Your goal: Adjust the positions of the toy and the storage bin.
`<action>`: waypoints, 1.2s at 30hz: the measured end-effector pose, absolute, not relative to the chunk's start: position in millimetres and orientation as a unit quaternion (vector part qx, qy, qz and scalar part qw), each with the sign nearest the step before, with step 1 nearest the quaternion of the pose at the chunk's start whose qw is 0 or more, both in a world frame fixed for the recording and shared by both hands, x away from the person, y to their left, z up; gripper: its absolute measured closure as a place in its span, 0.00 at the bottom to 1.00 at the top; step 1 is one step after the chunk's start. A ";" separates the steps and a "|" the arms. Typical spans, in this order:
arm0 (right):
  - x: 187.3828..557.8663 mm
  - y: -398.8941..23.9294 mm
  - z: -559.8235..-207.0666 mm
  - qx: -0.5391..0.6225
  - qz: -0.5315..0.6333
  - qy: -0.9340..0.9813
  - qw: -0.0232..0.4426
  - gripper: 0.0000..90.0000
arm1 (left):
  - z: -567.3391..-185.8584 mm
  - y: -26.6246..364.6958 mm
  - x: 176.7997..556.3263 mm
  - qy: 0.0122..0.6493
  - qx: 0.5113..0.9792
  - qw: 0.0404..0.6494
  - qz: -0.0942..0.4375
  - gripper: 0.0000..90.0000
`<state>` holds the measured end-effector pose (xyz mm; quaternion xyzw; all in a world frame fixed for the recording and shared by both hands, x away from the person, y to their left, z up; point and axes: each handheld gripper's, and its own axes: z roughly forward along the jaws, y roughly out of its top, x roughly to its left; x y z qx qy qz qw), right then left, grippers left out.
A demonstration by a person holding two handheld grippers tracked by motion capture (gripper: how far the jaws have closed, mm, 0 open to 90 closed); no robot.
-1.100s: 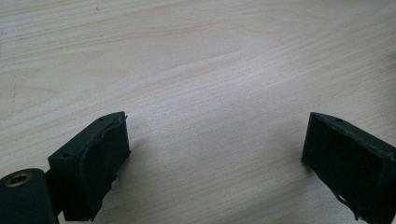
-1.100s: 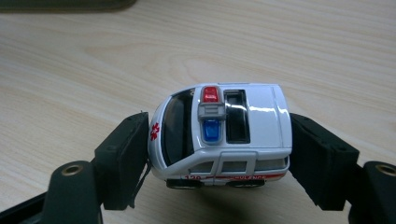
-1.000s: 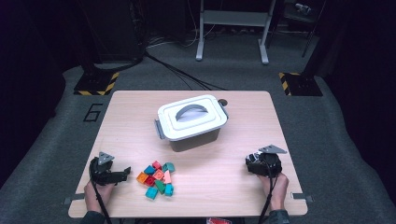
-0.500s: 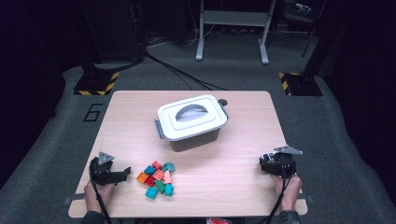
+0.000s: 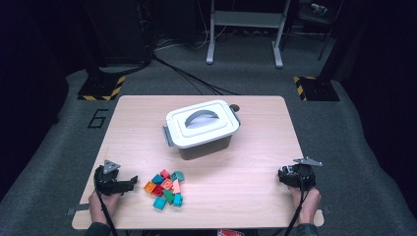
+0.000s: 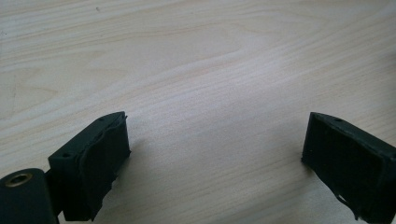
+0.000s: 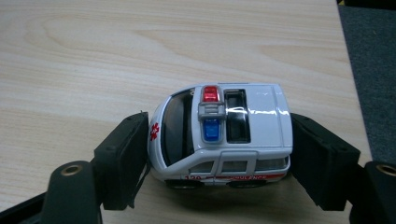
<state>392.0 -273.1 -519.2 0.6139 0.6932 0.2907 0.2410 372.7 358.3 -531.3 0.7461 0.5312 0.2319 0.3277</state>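
My right gripper (image 7: 219,158) held a white toy ambulance (image 7: 222,135) end to end, one black pad on its windscreen nose and the other on its rear, low over the near right corner of the wooden table (image 5: 255,162). In the high view the right gripper (image 5: 296,176) sat close to the table's edge, well apart from the lidded white box (image 5: 201,125) at the centre. My left gripper (image 6: 215,154) rested with its jaws spread wide on nothing, bare wood between them; from above the left gripper (image 5: 114,180) lay just beside the heap of coloured blocks (image 5: 165,188).

Risks, as I judged them: the ambulance's rounded, glossy nose offered the pad little purchase, so a quick swing could have twisted it loose. Set down this near the edge, it could have rolled on its wheels and dropped to the floor. The box lid was on, so nothing could have gone in until it came off.
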 end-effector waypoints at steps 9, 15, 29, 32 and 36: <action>388.3 -273.3 -506.3 0.605 0.298 0.698 0.241 0.16 | -531.3 358.3 372.7 0.531 0.746 0.328 0.232 0.08; 387.9 -263.2 -491.1 0.589 0.305 0.709 0.241 0.11 | -531.3 358.3 372.7 0.531 0.746 0.328 0.232 0.08; 405.6 -235.8 -463.5 0.553 0.330 0.731 0.226 0.06 | -531.3 358.3 372.7 0.531 0.746 0.328 0.232 0.08; 410.4 -229.9 -457.2 0.547 0.333 0.734 0.224 0.06 | -531.3 358.3 372.7 0.531 0.746 0.328 0.232 0.08; 418.3 -222.9 -449.4 0.537 0.335 0.742 0.221 0.06 | -531.3 358.3 372.7 0.531 0.746 0.328 0.232 0.08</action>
